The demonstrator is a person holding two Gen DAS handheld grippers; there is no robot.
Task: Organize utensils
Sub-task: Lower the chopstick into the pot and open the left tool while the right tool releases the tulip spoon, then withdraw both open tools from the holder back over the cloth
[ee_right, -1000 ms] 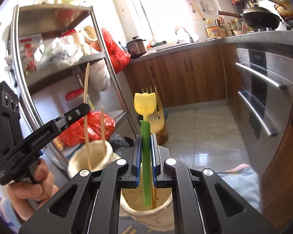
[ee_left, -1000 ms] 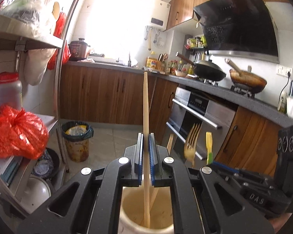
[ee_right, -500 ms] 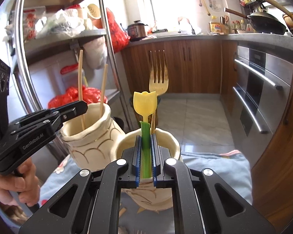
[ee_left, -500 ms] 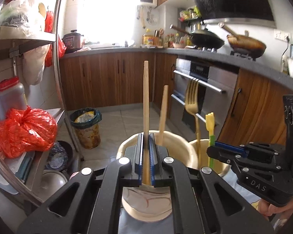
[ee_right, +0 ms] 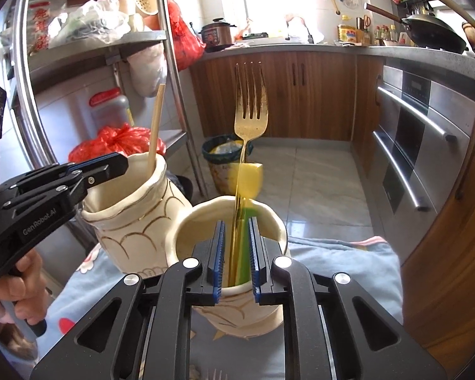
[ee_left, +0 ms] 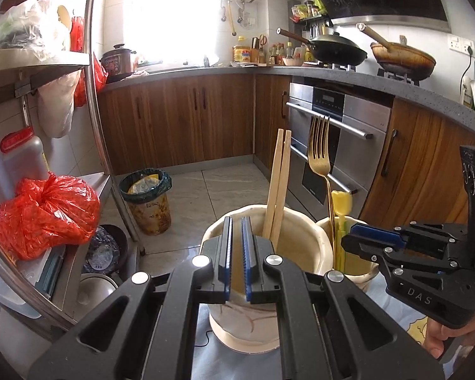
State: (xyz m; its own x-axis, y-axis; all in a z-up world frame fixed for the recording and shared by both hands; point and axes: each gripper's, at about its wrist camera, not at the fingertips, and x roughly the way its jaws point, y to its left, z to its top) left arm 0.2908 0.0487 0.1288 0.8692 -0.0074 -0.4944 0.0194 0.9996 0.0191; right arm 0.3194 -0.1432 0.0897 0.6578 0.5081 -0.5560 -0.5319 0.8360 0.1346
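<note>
Two cream ceramic jars stand side by side on a blue patterned cloth. The left jar (ee_left: pixel 262 253) (ee_right: pixel 126 209) holds two wooden chopsticks (ee_left: pixel 278 186) (ee_right: pixel 155 126). The right jar (ee_right: pixel 228 243) (ee_left: pixel 348 247) holds a gold fork (ee_right: pixel 250 110) (ee_left: pixel 319 148) and a yellow-headed utensil with a green handle (ee_right: pixel 248 180) (ee_left: pixel 342 205). My left gripper (ee_left: pixel 236 250) is open and empty at the left jar's rim. My right gripper (ee_right: pixel 236 250) is open over the right jar, its jaws on either side of the green handle without gripping it.
A steel shelf rack (ee_left: pixel 91 95) with a red bag (ee_left: pixel 44 209) stands at the left. A bin (ee_left: pixel 145 196) sits on the tiled floor. Wooden cabinets and an oven (ee_left: pixel 335 145) run along the right under a counter with pans.
My left gripper let go of its chopstick, which now leans in the left jar beside the other. My right gripper opened and the green-handled utensil dropped into the right jar.
</note>
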